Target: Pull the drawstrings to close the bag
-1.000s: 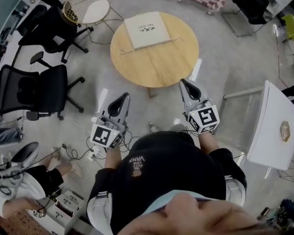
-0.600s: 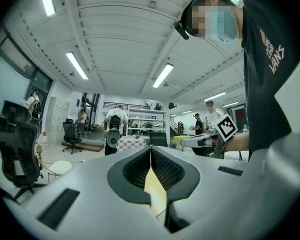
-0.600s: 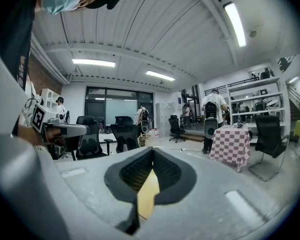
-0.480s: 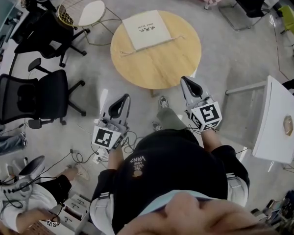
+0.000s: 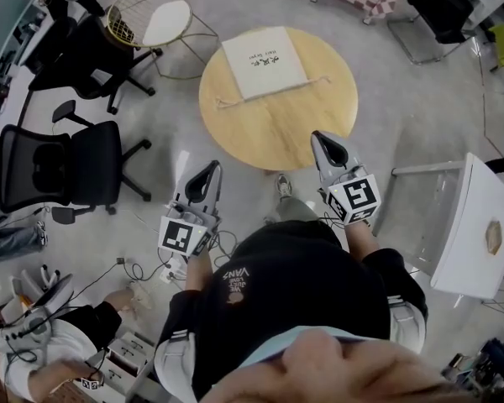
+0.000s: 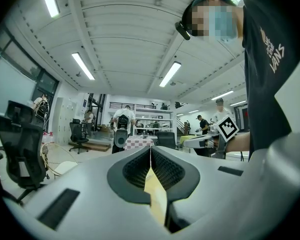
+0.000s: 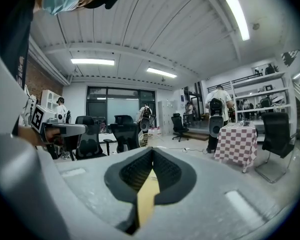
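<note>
Head view: bag (image 5: 265,61) lies flat on the round wooden surface (image 5: 277,120), drawstrings (image 5: 228,102) slack beside it. Nothing pulled yet; whole task remains. Left tool (image 5: 208,175) and right tool (image 5: 323,145) are short of the bag. Since the earlier frame, the surface has drawn nearer the tools.

Left gripper view: left tool (image 6: 150,159) pressed together, empty; bag not visible.

Right gripper view: right tool (image 7: 151,164) likewise closed, empty.

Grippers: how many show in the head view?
2: the left grey gripper over the floor, the right grey gripper near the edge of the round wooden table. None seems hidden.
</note>
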Available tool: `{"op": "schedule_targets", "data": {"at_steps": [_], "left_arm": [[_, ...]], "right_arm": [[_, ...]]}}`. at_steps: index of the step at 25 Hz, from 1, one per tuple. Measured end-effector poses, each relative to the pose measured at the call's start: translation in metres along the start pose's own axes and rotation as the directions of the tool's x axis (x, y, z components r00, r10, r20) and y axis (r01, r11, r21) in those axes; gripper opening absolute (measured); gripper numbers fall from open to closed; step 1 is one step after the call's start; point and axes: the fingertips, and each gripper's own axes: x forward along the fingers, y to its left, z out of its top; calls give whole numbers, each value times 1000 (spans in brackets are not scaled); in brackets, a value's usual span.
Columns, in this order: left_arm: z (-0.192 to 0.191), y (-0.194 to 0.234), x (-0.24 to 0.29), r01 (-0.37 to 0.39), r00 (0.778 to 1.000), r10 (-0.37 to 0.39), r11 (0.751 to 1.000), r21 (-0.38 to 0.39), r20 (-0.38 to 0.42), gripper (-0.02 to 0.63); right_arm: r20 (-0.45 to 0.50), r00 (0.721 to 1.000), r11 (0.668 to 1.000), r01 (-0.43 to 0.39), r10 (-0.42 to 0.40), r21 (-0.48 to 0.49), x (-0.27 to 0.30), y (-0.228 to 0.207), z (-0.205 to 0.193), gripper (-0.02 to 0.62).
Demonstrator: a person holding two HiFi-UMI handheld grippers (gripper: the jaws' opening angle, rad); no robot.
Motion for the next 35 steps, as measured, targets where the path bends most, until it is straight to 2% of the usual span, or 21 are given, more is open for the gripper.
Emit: {"op": "schedule_targets", "data": {"at_steps": [4, 13, 19, 23, 29, 35], "left_arm": [[-5, 16, 24, -10, 999, 9, 1000, -23, -48, 8], [-18, 40, 94, 13, 997, -12, 1000, 7, -83, 8], [-20, 49, 140, 11, 997, -9, 1000, 25, -82, 8], [-22, 59, 167, -18, 996, 20, 1000, 24, -84, 8], [-33, 79, 187, -58, 990, 59, 998, 12, -130, 8], [-41, 93, 199, -48, 991, 49, 999, 12, -123, 8]], "right_arm": [[-8, 1000, 1000, -2, 2, 9, 23, -16, -2, -2], [-17, 1000, 1000, 1, 0, 27, 63, -73, -5, -2], [-13, 1000, 1000, -4, 4, 30, 85, -115, -3, -2], [-17, 1000, 999, -21, 22, 29, 100, -141, -2, -2], [-28, 999, 999, -36, 37, 20, 122, -166, -3, -2], [-41, 998, 999, -43, 44, 31, 135, -172, -9, -2]]}}
